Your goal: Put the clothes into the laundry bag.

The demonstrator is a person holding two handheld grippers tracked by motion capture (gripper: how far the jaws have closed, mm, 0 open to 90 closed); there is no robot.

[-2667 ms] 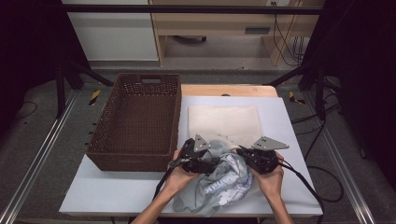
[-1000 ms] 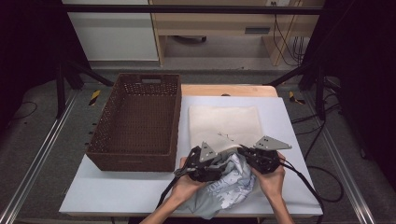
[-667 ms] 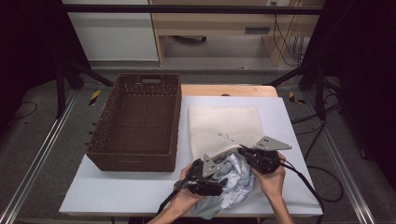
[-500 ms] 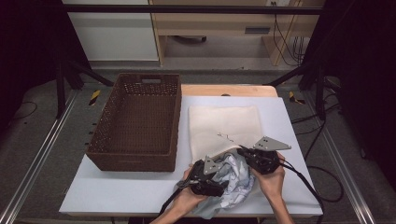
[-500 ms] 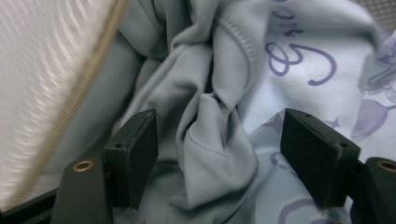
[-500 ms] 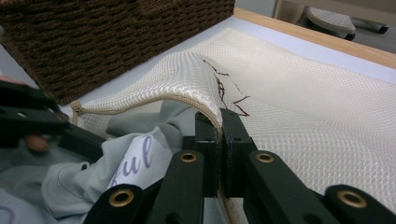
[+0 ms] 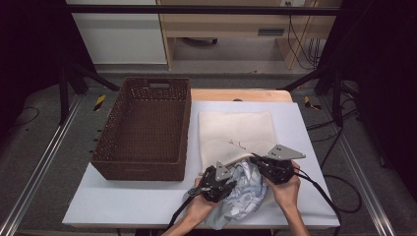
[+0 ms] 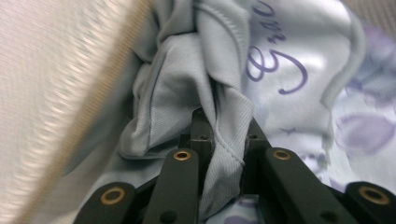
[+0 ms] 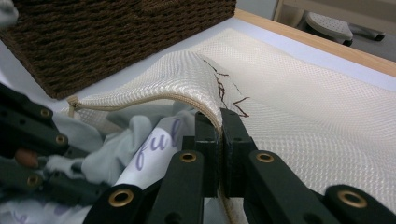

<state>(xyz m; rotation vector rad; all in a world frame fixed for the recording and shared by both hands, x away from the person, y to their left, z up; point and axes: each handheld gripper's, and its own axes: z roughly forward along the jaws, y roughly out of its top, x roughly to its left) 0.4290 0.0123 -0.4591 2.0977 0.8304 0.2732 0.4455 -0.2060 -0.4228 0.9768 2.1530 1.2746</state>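
A cream mesh laundry bag point(image 7: 236, 130) lies flat on the white table, its zipped mouth toward me. My right gripper point(image 7: 253, 159) is shut on the bag's upper zipper edge point(image 9: 205, 109) and holds it raised, so the mouth gapes. A crumpled pale blue garment point(image 7: 246, 192) with purple lettering lies at that mouth, partly under the lifted edge. My left gripper point(image 7: 227, 188) has just been closing, and its jaws now pinch a fold of the garment point(image 8: 219, 140). In the right gripper view the garment point(image 9: 140, 135) shows below the zipper, with the left gripper's black links at the left.
A dark brown wicker basket point(image 7: 137, 169) stands to the left of the bag, its near wall close to my left hand. Bare white table point(image 7: 123, 201) stretches in front of the basket. Cables trail from both grippers off the near edge.
My left gripper moved toward the near edge and lower onto the garment, and its jaws closed on a fold. The right gripper stayed put, still holding the zipper edge up.
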